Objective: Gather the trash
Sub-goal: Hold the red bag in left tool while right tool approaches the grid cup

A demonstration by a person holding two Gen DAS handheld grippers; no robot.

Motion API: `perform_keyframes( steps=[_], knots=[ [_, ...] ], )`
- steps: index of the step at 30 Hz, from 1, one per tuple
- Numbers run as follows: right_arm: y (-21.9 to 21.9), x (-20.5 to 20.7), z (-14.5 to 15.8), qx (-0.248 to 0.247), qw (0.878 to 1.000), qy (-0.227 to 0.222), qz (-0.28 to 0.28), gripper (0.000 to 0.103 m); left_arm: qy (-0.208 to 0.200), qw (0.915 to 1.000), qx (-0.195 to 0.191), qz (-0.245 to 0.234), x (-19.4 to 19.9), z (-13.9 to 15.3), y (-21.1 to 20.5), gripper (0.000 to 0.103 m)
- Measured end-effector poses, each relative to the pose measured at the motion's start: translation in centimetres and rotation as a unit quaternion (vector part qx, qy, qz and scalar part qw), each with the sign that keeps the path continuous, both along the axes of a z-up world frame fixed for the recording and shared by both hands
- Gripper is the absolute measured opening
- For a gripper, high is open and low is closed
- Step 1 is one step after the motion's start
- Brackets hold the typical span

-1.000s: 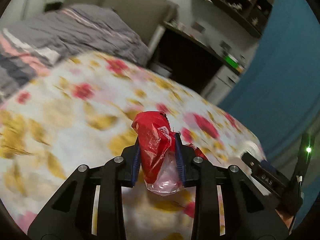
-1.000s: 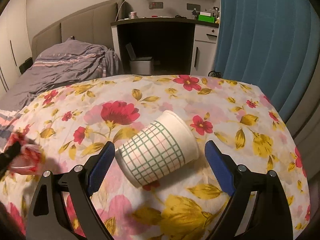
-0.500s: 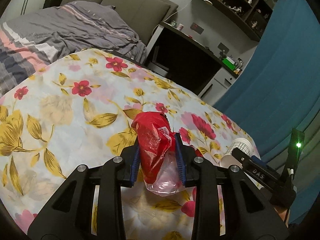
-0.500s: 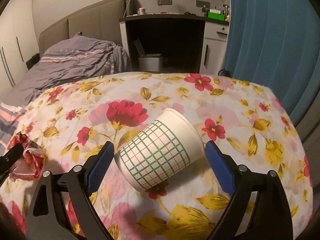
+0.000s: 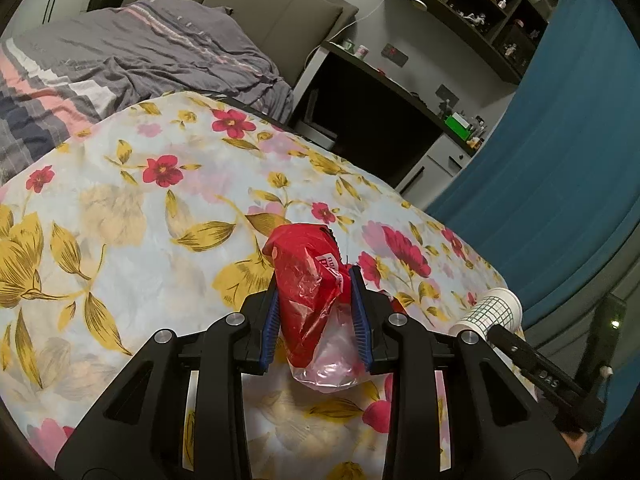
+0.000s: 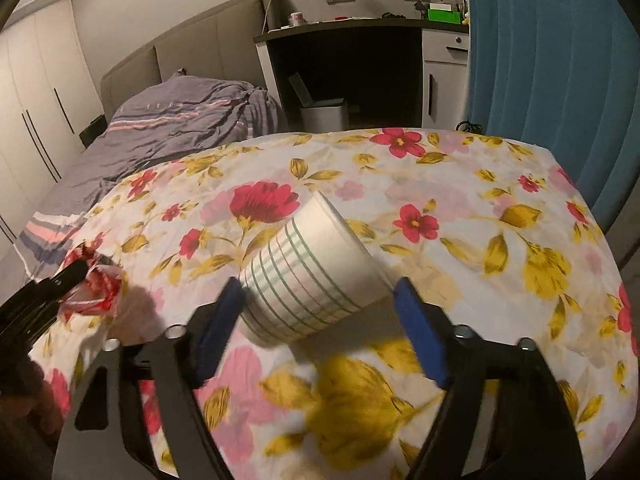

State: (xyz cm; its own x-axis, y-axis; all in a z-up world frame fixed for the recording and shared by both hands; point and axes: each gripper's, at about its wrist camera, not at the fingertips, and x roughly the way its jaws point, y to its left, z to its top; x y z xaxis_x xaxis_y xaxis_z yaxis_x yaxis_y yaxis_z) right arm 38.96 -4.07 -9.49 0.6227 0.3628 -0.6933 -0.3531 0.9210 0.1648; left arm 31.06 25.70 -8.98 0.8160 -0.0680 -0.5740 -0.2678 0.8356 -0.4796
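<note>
My left gripper (image 5: 316, 300) is shut on a crumpled red and clear plastic bag (image 5: 312, 280), held just above the floral bedspread (image 5: 120, 220). The bag also shows at the left of the right wrist view (image 6: 94, 284). A white paper cup with a green grid pattern (image 6: 312, 276) lies on its side on the bedspread, between the blue pads of my right gripper (image 6: 320, 300). The jaws stand apart around the cup; the left pad (image 6: 224, 304) is close to its base. The cup also shows at the right of the left wrist view (image 5: 490, 312).
A grey rumpled duvet (image 6: 180, 128) covers the far part of the bed. Beyond the bed stands a dark desk (image 6: 360, 32) with a small grey bin (image 6: 324, 114) under it. A blue curtain (image 6: 540, 60) hangs at the right.
My right gripper's jaws have narrowed around the cup, which looks rolled or slightly lifted. My left gripper keeps its hold on the red bag and has steadied.
</note>
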Motion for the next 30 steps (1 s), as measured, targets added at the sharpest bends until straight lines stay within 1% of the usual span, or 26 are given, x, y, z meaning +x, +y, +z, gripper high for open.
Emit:
perform_keyframes(
  steps=[1, 2, 3, 5, 7, 8, 10, 11, 12, 13, 14, 15, 16, 18, 19, 21, 23, 24, 28, 29, 30],
  knots=[
    [-0.3, -0.1, 0.0, 0.000, 1.000, 0.005, 0.000, 0.067, 0.000, 1.0000, -0.001, 0.000, 0.0, 0.0, 0.0, 0.031],
    [-0.4, -0.2, 0.0, -0.006, 1.000, 0.009, 0.000, 0.054, 0.001, 1.0000, -0.002, -0.001, 0.0, -0.1, -0.1, 0.031],
    [-0.4, -0.3, -0.2, -0.017, 1.000, 0.014, 0.008, 0.046, 0.001, 1.0000, -0.003, -0.004, 0.0, -0.1, -0.1, 0.031],
    [-0.2, -0.4, -1.0, -0.039, 0.999, 0.021, 0.016, 0.046, 0.002, 1.0000, -0.006, -0.006, 0.1, -0.2, -0.1, 0.031],
    [-0.5, -0.4, -1.6, -0.041, 0.998, 0.032, 0.021, 0.046, 0.001, 0.9999, -0.008, -0.006, 0.1, -0.2, 0.0, 0.031],
    [-0.8, -0.3, -1.7, -0.037, 0.999, 0.034, 0.018, 0.046, 0.001, 1.0000, -0.008, -0.006, 0.1, -0.2, 0.0, 0.031],
    [-1.6, -0.4, -1.0, -0.022, 1.000, 0.018, 0.014, 0.061, 0.000, 1.0000, -0.008, -0.004, 0.2, -0.2, 0.0, 0.031],
    [-1.9, -0.3, -0.6, -0.012, 1.000, 0.005, 0.009, 0.073, 0.001, 1.0000, -0.008, -0.005, 0.2, -0.2, -0.1, 0.031],
    [-1.9, -0.1, 0.0, -0.005, 1.000, -0.007, 0.008, 0.080, 0.001, 1.0000, -0.007, -0.007, 0.2, -0.2, -0.1, 0.031],
    [-1.6, 0.2, 0.6, -0.003, 1.000, -0.022, 0.010, 0.083, 0.001, 0.9999, -0.007, -0.008, 0.2, -0.2, -0.1, 0.031],
    [-1.1, 0.5, 1.1, -0.001, 0.999, -0.045, 0.017, 0.089, 0.001, 0.9999, -0.005, -0.010, 0.2, -0.2, -0.1, 0.031],
    [-0.3, 0.8, 1.6, -0.003, 0.997, -0.070, 0.033, 0.089, 0.001, 0.9999, -0.004, -0.011, 0.1, -0.2, -0.1, 0.031],
    [0.6, 1.2, 1.7, -0.015, 0.995, -0.086, 0.052, 0.089, 0.000, 0.9999, -0.004, -0.011, 0.1, -0.2, -0.2, 0.031],
    [2.3, 2.0, 1.6, -0.055, 0.990, -0.114, 0.066, 0.089, -0.001, 0.9999, -0.007, -0.010, 0.1, -0.2, -0.1, 0.031],
    [2.9, 2.4, 1.5, -0.064, 0.988, -0.121, 0.075, 0.089, -0.001, 0.9999, -0.009, -0.010, 0.1, -0.2, 0.0, 0.031],
    [3.3, 3.2, 1.1, -0.057, 0.988, -0.115, 0.091, 0.089, 0.001, 0.9999, -0.008, -0.009, 0.2, -0.3, 0.0, 0.031],
    [3.7, 3.6, 0.3, -0.068, 0.987, -0.109, 0.097, 0.089, 0.003, 0.9999, -0.009, -0.011, 0.3, -0.4, -0.2, 0.031],
    [3.5, 3.8, -0.1, -0.065, 0.987, -0.104, 0.100, 0.089, 0.004, 0.9999, -0.009, -0.013, 0.3, -0.4, -0.3, 0.031],
    [3.0, 4.1, -0.9, -0.021, 0.991, -0.072, 0.110, 0.088, 0.004, 0.9999, -0.003, -0.016, 0.3, -0.4, -0.6, 0.031],
    [2.9, 3.9, -0.9, -0.015, 0.992, -0.067, 0.107, 0.081, 0.004, 0.9999, -0.003, -0.016, 0.3, -0.4, -0.6, 0.031],
    [2.7, 3.9, -1.0, -0.001, 0.992, -0.058, 0.108, 0.069, 0.004, 0.9999, -0.004, -0.016, 0.3, -0.4, -0.6, 0.031]
  ],
)
